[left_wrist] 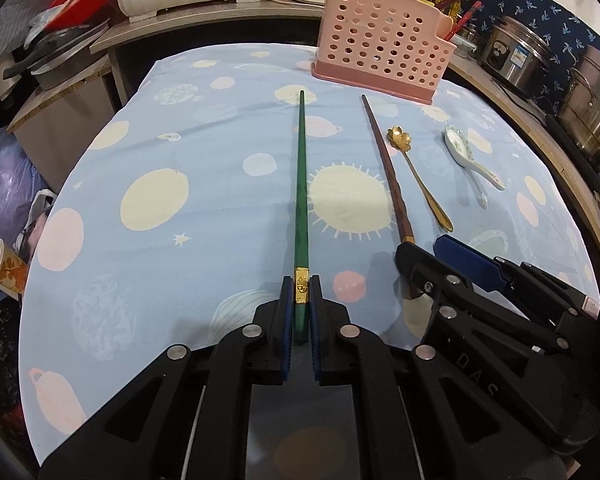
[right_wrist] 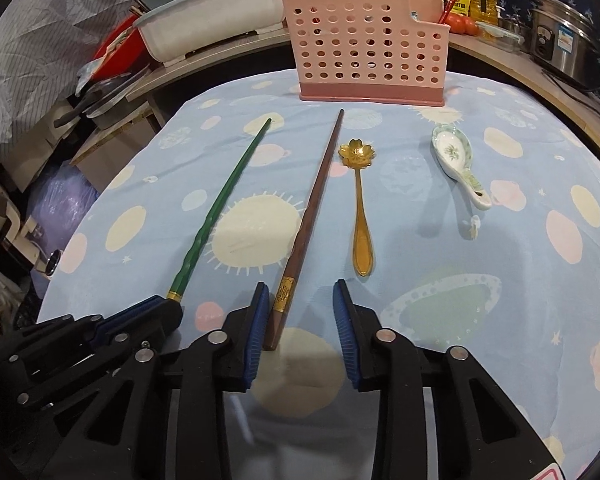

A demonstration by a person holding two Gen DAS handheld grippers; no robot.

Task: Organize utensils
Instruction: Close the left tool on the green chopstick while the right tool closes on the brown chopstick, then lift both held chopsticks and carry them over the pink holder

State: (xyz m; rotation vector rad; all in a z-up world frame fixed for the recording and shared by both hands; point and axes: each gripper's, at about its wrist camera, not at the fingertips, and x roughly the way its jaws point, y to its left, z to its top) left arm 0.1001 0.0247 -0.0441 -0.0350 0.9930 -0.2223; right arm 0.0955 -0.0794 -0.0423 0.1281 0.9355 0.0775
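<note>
Between my left gripper's (left_wrist: 301,300) pads: green chopstick (left_wrist: 302,184), seemingly clamped for lifting. Right gripper (right_wrist: 301,312) open around brown chopstick (right_wrist: 312,208).

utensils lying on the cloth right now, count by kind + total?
Chopsticks: 2, the green chopstick clamped in the left gripper and the brown chopstick between the open fingers of the right gripper.
Spoons: 2, the gold flower spoon and the white ceramic spoon.
Total: 4. Utensils already standing in the pink holder are not counted.
</note>
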